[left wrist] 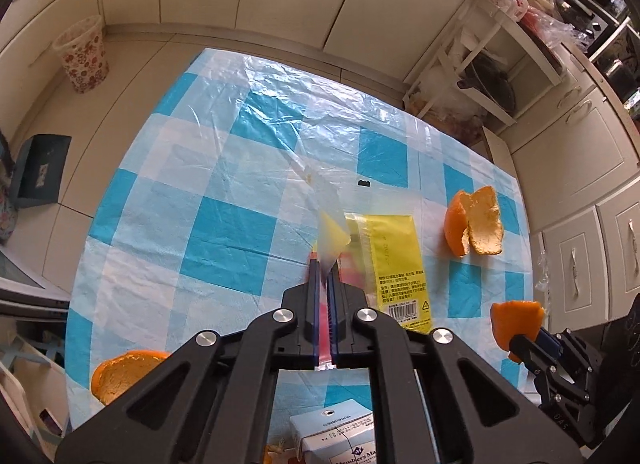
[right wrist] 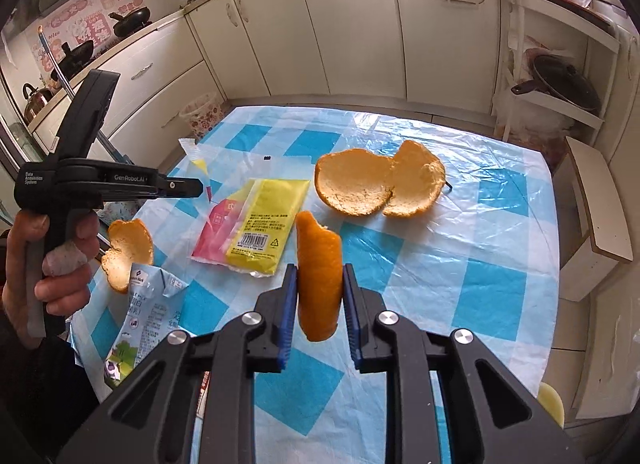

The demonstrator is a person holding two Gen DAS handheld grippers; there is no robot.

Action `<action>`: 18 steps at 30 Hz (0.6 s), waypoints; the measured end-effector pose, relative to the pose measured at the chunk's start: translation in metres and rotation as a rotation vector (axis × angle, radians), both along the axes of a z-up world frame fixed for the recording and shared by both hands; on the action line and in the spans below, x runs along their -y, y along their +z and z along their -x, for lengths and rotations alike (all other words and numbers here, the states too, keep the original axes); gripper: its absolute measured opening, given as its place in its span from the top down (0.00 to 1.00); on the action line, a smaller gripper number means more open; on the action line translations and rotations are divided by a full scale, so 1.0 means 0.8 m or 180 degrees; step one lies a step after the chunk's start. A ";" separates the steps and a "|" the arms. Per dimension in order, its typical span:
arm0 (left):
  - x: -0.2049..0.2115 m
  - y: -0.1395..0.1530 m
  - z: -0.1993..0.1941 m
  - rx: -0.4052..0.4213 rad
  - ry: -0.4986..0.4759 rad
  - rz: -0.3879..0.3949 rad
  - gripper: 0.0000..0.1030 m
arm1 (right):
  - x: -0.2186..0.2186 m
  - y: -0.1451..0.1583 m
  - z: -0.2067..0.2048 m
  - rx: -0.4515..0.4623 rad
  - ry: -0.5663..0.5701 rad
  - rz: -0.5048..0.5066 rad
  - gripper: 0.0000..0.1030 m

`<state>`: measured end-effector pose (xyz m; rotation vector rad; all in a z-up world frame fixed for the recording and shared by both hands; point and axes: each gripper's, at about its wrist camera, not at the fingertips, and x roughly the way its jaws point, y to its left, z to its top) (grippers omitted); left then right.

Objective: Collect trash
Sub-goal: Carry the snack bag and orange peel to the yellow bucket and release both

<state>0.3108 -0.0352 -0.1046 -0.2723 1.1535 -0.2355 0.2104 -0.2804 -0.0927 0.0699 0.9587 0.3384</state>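
Holding a two-finger gripper in each hand, a person works over a table [right wrist: 460,264] covered with a blue-and-white checked plastic cloth. The left gripper [left wrist: 324,264] has its jaws pressed together on a thin wrapper strip [left wrist: 330,236], clear with yellow and red print, which stands up out of the jaws, lifted off the table. In the right wrist view this gripper juts in from the left, with the person's left hand [right wrist: 52,264] wrapped around its handle.

The right gripper [right wrist: 320,292] pinches a curved piece of orange peel [right wrist: 320,280] between its blue-padded jaws, held upright above the cloth.

Still lying on the table: a flat yellow and pink snack packet [right wrist: 260,224] near the middle, a large opened-out orange peel [right wrist: 376,180] beyond it toward the far right, and another orange peel piece [right wrist: 128,252] by the near left edge. Just beside that piece lies a crushed milk carton [right wrist: 140,320], pale blue and white. A tiny black scrap [left wrist: 363,183] lies farther back on the cloth.

On the floor beyond the far left corner of the table stands a waste bin with a red flower pattern [left wrist: 82,54], well apart from both grippers. Cream kitchen cabinets [right wrist: 340,24] line the walls behind, and a white shelf unit [right wrist: 560,76] at the right holds a dark pan.
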 end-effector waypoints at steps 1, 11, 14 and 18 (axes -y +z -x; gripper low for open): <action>-0.001 0.006 0.004 0.0050 -0.0003 0.0039 0.97 | 0.002 0.002 0.004 0.0011 -0.0007 0.0004 0.78; -0.016 0.061 0.026 0.0367 0.0023 0.0595 0.97 | 0.059 0.011 0.038 0.0041 -0.0257 0.0094 0.78; -0.014 0.078 0.033 0.0496 -0.0015 0.0734 0.97 | 0.078 0.016 0.045 0.0065 -0.0373 0.0116 0.78; -0.003 0.103 0.045 0.0650 -0.0102 0.0879 0.97 | 0.107 0.026 0.055 0.0080 -0.0524 0.0164 0.78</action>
